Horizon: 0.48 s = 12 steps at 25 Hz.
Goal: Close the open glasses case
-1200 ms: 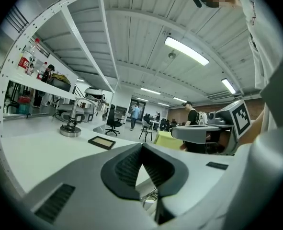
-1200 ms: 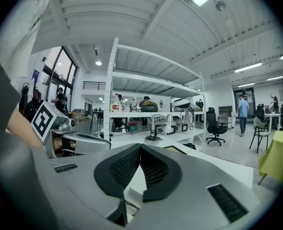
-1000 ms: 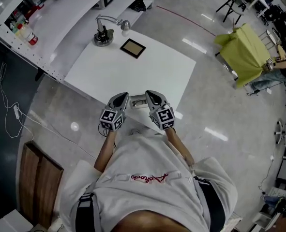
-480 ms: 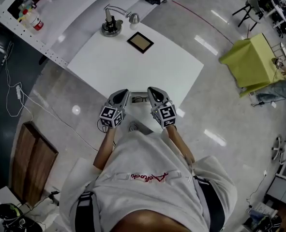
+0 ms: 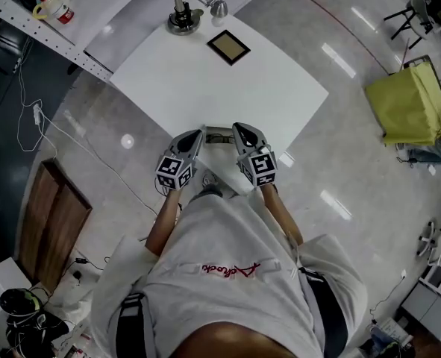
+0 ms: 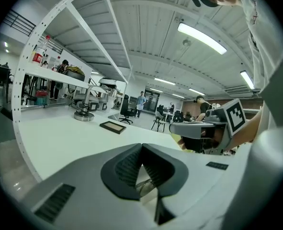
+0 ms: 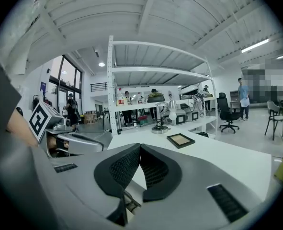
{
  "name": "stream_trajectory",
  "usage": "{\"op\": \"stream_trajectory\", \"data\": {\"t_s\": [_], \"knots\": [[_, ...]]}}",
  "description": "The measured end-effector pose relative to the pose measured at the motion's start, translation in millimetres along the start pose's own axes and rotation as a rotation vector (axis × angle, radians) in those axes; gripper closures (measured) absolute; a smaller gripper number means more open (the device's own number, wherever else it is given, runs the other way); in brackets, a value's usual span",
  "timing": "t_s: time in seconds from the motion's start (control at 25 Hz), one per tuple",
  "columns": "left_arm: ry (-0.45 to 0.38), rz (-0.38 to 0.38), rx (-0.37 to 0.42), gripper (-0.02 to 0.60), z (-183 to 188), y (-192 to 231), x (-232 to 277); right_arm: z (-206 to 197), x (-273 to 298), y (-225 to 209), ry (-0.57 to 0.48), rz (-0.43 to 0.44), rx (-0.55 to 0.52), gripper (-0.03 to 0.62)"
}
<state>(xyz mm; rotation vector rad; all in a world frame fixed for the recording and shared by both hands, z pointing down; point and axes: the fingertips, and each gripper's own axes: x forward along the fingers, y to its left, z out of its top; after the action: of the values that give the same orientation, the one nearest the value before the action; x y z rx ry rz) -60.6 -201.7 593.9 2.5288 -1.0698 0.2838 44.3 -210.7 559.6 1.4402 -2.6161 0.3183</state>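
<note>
A small grey oblong thing, probably the glasses case, lies on the white table near its front edge. It is too small to tell whether its lid is up, and neither gripper view shows it. My left gripper is just left of it and my right gripper just right of it, both pointing across the table. In the left gripper view the left gripper has its pads meeting at the tips with nothing between them. The right gripper looks the same in its own view.
A flat brown rectangle in a black frame lies toward the table's far side, with a metal stand with a bent arm behind it. White shelving runs along the far left. A yellow-covered thing stands on the floor at right.
Both grippers have sunk a little and moved forward over the table's near edge, staying side by side. The head view has shifted. Both pairs of jaws look unchanged.
</note>
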Motion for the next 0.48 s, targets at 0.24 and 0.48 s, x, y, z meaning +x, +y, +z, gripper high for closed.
{"op": "stream_trajectory", "data": {"t_s": [0.24, 0.48], "knots": [[0.034, -0.019, -0.018, 0.557, -15.5, -5.0, -0.4, -17.6, -11.9, 1.9, 0.038, -0.022, 0.027, 0.562], [0.079, -0.028, -0.056, 0.557, -44.6, -9.3, -4.0, -47.6, -28.4, 4.8, 0.104, -0.044, 0.053, 0.562]]}}
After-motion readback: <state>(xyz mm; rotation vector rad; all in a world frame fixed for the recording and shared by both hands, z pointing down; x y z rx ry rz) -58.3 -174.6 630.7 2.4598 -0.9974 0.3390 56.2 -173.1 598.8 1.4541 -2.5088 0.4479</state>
